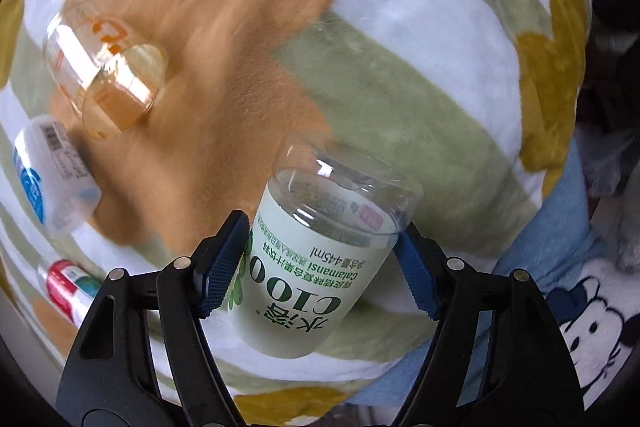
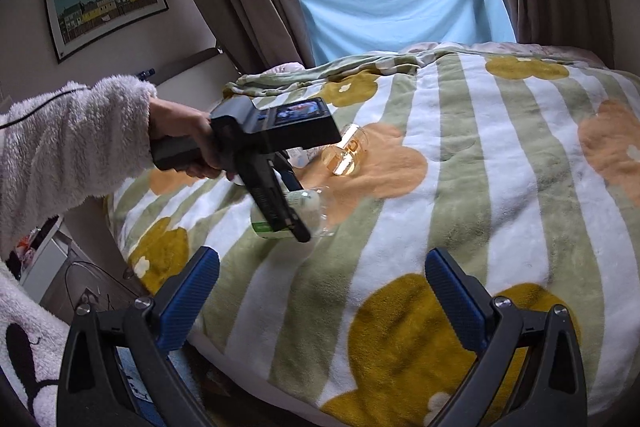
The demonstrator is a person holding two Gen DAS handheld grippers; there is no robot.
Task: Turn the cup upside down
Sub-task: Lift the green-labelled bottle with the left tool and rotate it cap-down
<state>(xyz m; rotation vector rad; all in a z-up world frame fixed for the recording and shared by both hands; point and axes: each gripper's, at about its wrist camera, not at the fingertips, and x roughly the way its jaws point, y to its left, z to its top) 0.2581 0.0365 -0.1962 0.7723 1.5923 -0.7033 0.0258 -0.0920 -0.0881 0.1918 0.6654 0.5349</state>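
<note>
A clear plastic cup (image 1: 320, 259) with a pale green printed label sits between the blue pads of the left tool (image 1: 324, 259), which is closed on its sides, one pad on each flank of the label. The label text reads inverted from the left wrist view, and the clear end points away from the tool, tilted up and to the right. From the right wrist view the cup (image 2: 296, 217) hangs low over the bed (image 2: 500, 187), close to the blanket; whether it touches the fabric cannot be told. It looks lifted and partly turned, so my judgement is that the flip is under way but not finished: the cup has yet to be brought fully over and set down on the blanket, and then let go. Which end is the open mouth is hard to tell through the clear plastic. Just beyond the cup, a clear glass tumbler (image 1: 106, 75) with orange lettering lies on its side on an orange flower of the green-and-white striped blanket. Near it to the left lie a white bottle (image 1: 52, 179) with a blue label and a smaller item with a red band (image 1: 68, 287). The right tool (image 2: 322, 303) waits near the bed's near edge, its jaws spread wide and holding nothing. Behind the bed, a blue sheet (image 2: 400, 3) covers the lower window between brown curtains.
</note>
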